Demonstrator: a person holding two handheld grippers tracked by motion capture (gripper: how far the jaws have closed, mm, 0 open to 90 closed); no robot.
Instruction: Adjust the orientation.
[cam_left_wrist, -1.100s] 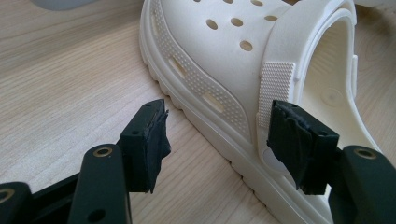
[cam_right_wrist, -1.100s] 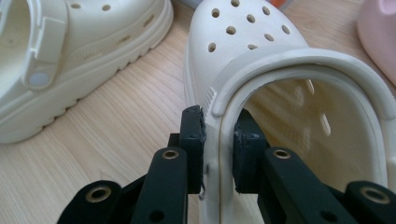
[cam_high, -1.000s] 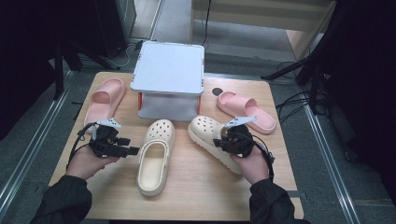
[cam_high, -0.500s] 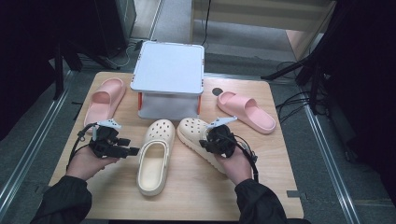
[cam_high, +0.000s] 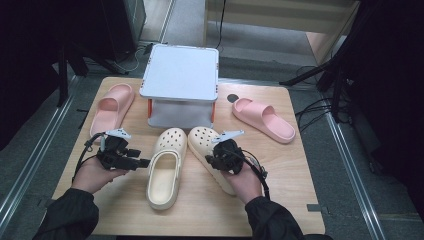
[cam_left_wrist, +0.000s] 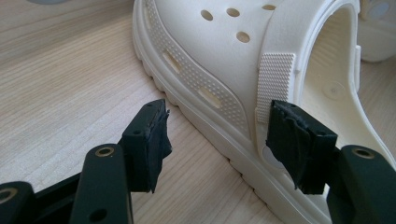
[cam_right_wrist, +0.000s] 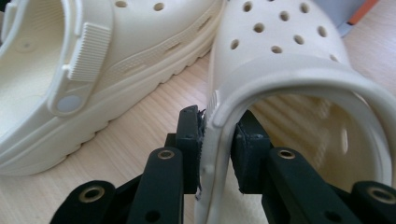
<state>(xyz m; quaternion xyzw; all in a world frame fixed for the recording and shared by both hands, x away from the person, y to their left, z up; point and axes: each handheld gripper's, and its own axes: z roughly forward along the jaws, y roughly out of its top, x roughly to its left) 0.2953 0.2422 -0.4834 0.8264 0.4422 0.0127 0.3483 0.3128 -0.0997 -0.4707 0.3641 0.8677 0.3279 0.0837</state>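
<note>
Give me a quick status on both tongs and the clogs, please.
Right tongs shut on right clog wall. Left tongs open beside left clog. Nothing blocking.

Two cream clogs (cam_high: 166, 169) (cam_high: 212, 156) dotted with round holes sit on a pale wood-grain bench (cam_high: 280, 190), flanked by pink slides (cam_high: 112, 107) (cam_high: 263, 119). A white-lidded box (cam_high: 180, 73) shows what appear to be orange clips. Both hand-held grippers (cam_high: 145, 162) (cam_high: 209, 161) are black.

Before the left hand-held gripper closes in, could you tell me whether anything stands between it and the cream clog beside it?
Nothing visible does: the left hand-held gripper is open, with only bare table before the clog.
</note>
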